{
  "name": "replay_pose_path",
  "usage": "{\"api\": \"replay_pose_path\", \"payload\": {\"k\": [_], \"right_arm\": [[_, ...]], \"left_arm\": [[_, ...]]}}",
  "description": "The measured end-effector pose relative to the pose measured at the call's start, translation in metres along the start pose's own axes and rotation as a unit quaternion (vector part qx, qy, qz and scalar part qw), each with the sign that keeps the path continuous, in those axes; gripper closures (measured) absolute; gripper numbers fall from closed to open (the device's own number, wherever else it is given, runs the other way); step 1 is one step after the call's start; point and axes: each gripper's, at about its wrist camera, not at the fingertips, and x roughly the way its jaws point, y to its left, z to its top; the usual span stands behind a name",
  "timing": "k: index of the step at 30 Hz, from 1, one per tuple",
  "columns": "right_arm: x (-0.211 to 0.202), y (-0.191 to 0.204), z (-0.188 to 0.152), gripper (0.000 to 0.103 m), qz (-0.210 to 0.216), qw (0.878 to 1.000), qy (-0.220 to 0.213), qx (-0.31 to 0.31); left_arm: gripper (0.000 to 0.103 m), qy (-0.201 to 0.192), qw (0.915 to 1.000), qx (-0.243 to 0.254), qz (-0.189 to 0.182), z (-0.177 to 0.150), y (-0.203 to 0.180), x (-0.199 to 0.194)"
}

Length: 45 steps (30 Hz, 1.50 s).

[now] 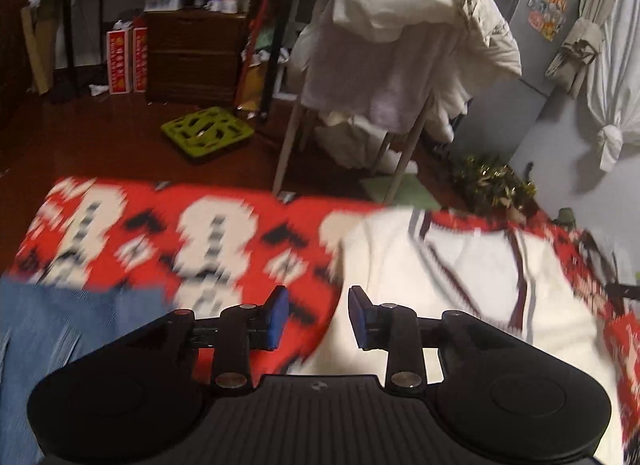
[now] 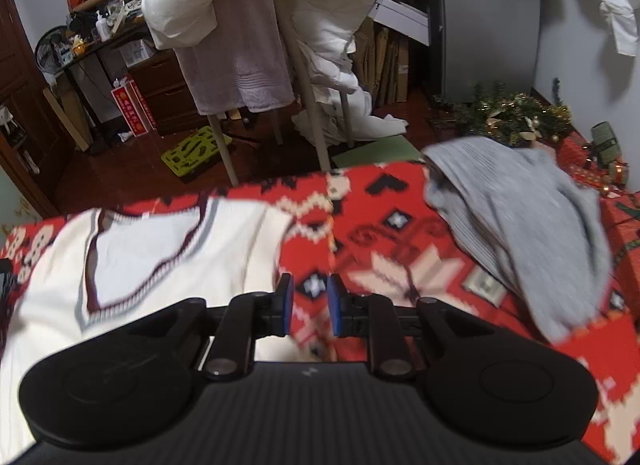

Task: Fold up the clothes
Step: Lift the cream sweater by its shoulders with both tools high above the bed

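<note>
Cluttered room, dark red floor; work surface is my bed or table under a red patterned blanket [image 2: 400, 233] with white and black motifs.

Item 1: cream V-neck sweater [image 2: 168, 257], neckline trimmed in maroon and grey stripes, lying flat on the blanket, collar toward the far edge. It sits to the left in my right wrist view and to the right in my left wrist view [image 1: 460, 265], so between my 2 tools.

Item 2: grey ribbed garment [image 2: 516, 225], crumpled, on the blanket right of the sweater, apart from it.

Item 3: blue denim-like cloth [image 1: 60, 337], at the blanket's near left.

Item 4: my left gripper [image 1: 318, 315], jaws spread wide, holding nothing, above the sweater's left border.

Item 5: my right gripper [image 2: 310, 309], jaws parted with a narrower gap, nothing between them, over the blanket just right of the sweater.

Background: drying rack [image 1: 400, 45] draped with white laundry, green crate [image 1: 208, 133] on the floor, tinsel greenery [image 2: 516, 113] by the wall.
</note>
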Motion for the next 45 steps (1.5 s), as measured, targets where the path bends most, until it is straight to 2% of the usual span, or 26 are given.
{"api": "replay_pose_path", "payload": {"k": [5,11,15,21,29,37,40,42,45], "right_arm": [[0.04,0.005,0.026,0.083,0.02,1.0,0.002,0.001],[0.082,0.016,0.048,0.082,0.029,0.999,0.018,-0.011],[0.099,0.024,0.056,0.082,0.026,0.999,0.034,-0.024],[0.117,0.028,0.058,0.082,0.003,0.998,0.06,-0.025],[0.124,0.032,0.055,0.079,-0.005,0.998,0.06,-0.026],[0.124,0.036,0.054,0.078,-0.013,0.997,0.059,-0.038],[0.124,0.041,0.053,0.078,-0.016,0.997,0.059,-0.05],[0.124,0.044,0.051,0.085,-0.016,0.996,0.06,-0.06],[0.122,0.053,0.048,0.097,-0.025,0.994,0.054,-0.088]], "left_arm": [[0.071,0.002,0.9998,0.018,0.0,0.031,-0.009,0.046],[0.071,0.017,0.9997,0.015,-0.005,0.045,-0.01,0.081],[0.071,0.02,0.9994,0.014,-0.025,0.045,-0.01,0.088],[0.071,0.034,0.999,0.014,-0.028,0.042,-0.011,0.094],[0.071,0.052,0.9977,0.025,-0.035,0.044,-0.021,0.103],[0.071,0.067,0.9932,0.095,-0.001,0.043,-0.041,0.108],[0.082,0.074,0.9895,0.124,0.01,0.04,-0.05,0.108],[0.093,0.076,0.9877,0.136,0.014,0.037,-0.056,0.107],[0.098,0.073,0.984,0.161,0.027,0.034,-0.065,0.105]]}}
